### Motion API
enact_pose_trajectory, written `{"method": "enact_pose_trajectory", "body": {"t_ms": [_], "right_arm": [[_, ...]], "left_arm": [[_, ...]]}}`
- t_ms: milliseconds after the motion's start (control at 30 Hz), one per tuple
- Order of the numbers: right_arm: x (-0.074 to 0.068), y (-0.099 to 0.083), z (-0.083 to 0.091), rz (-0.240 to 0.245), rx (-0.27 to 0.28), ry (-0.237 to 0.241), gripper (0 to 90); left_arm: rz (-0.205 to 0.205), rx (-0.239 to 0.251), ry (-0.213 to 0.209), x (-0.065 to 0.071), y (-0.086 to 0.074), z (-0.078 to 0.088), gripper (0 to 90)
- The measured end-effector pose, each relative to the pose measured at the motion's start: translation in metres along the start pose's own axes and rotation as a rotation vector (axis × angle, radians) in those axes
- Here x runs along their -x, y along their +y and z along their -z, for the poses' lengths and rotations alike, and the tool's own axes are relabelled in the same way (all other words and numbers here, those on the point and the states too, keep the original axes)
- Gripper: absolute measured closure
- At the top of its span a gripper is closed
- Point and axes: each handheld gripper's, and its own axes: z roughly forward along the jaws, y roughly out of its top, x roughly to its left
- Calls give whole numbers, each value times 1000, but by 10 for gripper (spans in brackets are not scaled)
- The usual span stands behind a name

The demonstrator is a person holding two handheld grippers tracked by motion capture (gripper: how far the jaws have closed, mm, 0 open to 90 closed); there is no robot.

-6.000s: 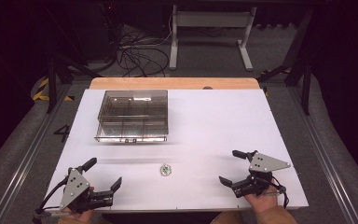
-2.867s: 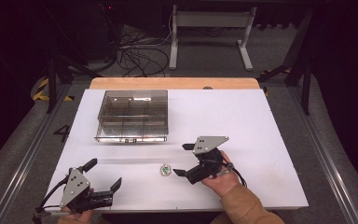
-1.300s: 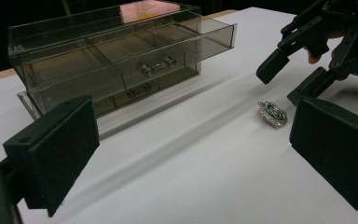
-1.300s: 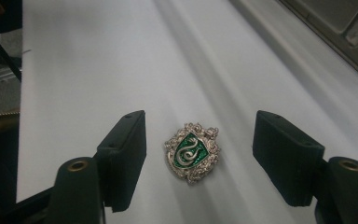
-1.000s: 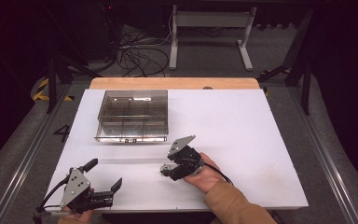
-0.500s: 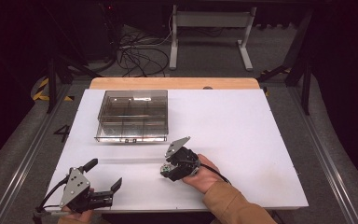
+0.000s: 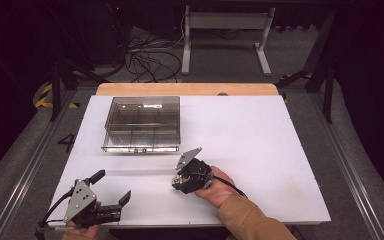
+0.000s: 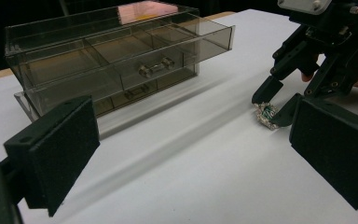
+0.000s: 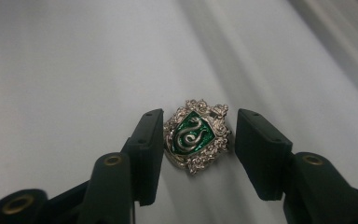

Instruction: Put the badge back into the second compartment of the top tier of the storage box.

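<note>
A small silver badge (image 9: 195, 135) with a green shield and a snake lies flat on the white table (image 7: 260, 135). My right gripper (image 9: 196, 145) is open and lowered over it, one jaw on each side. The left jaw is almost against the badge's edge and a narrow gap remains at the right jaw. The left gripper view shows the badge (image 8: 266, 115) between the tips of the right gripper (image 8: 276, 103). In the high view the right gripper (image 7: 181, 182) sits at the table's front middle. My left gripper (image 7: 113, 186) rests open at the front left with nothing between its jaws.
A smoky transparent drawer box (image 7: 142, 122) stands at the back left of the table, with its upper drawer (image 8: 121, 51) pulled partly out. A wooden strip (image 7: 185, 89) runs along the far edge. Cables and a stand's legs lie on the floor beyond.
My right gripper has crept slightly left and down, and its jaws have settled around the badge. The left gripper has stayed still.
</note>
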Motion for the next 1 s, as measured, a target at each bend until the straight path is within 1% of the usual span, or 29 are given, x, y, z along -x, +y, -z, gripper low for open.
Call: {"method": "enact_pose_trajectory", "body": {"t_ms": [133, 167, 200, 333, 367, 500, 567, 667, 700, 867, 1000], "right_arm": [[-1, 0, 0, -2, -3, 3, 584], [-1, 1, 1, -13, 5, 5, 605], [-1, 1, 2, -12, 10, -1, 636], [-3, 1, 3, 1, 11, -12, 641], [-3, 1, 4, 7, 14, -20, 656], [-5, 2, 7, 5, 21, -22, 677], [-6, 2, 9, 6, 25, -26, 714], [-6, 2, 11, 5, 31, -17, 729], [-5, 2, 13, -4, 35, -5, 754], [-6, 2, 17, -12, 45, 28, 812], [-7, 3, 17, -23, 40, 65, 851]], "left_arm": [[0, 2, -1, 0, 0, 0, 23], [-1, 1, 0, 0, 0, 0, 23], [-1, 1, 0, 0, 0, 0, 23], [-2, 2, 1, 0, 0, 0, 23], [-2, 1, 1, 0, 0, 0, 23], [-2, 2, 3, 0, 0, 0, 23], [-1, 1, 0, 0, 0, 0, 23], [-1, 1, 3, 0, 0, 0, 23], [-1, 1, 3, 0, 0, 0, 23], [-3, 1, 4, 1, 0, 0, 23], [-2, 1, 5, 1, 0, 0, 23]]}}
